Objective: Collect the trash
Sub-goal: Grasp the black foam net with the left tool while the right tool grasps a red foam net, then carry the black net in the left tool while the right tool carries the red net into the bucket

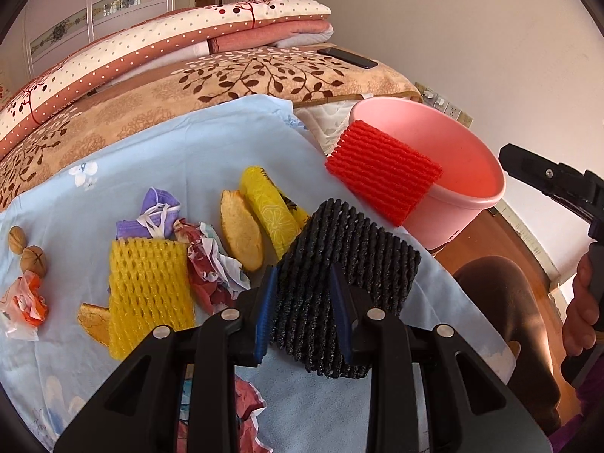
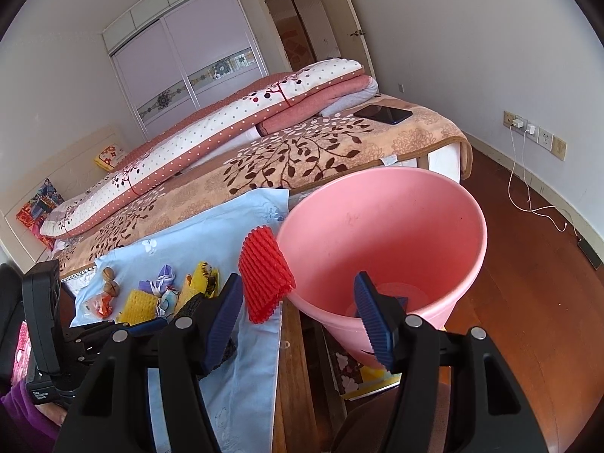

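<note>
My left gripper [image 1: 304,294] is shut on a black foam net [image 1: 351,260] and holds it above the light blue cloth [image 1: 211,151]. A red foam net [image 1: 381,173] hangs over the rim of the pink bucket [image 1: 468,158], half in and half out; it also shows in the right wrist view [image 2: 264,275]. My right gripper [image 2: 298,313] is open and empty, close to the near rim of the pink bucket [image 2: 396,234], just right of the red net. On the cloth lie a yellow foam net [image 1: 151,290], crumpled wrappers [image 1: 211,264], a purple mask [image 1: 151,215], peels [image 1: 241,234] and a yellow wrapper [image 1: 271,207].
Two walnuts [image 1: 26,253] and an orange-white wrapper [image 1: 22,302] lie at the cloth's left. A bed with folded quilts [image 2: 226,120] and a phone [image 2: 381,114] stands behind. The bucket stands on the wooden floor [image 2: 528,302]. A charger cable [image 2: 528,188] runs along the wall.
</note>
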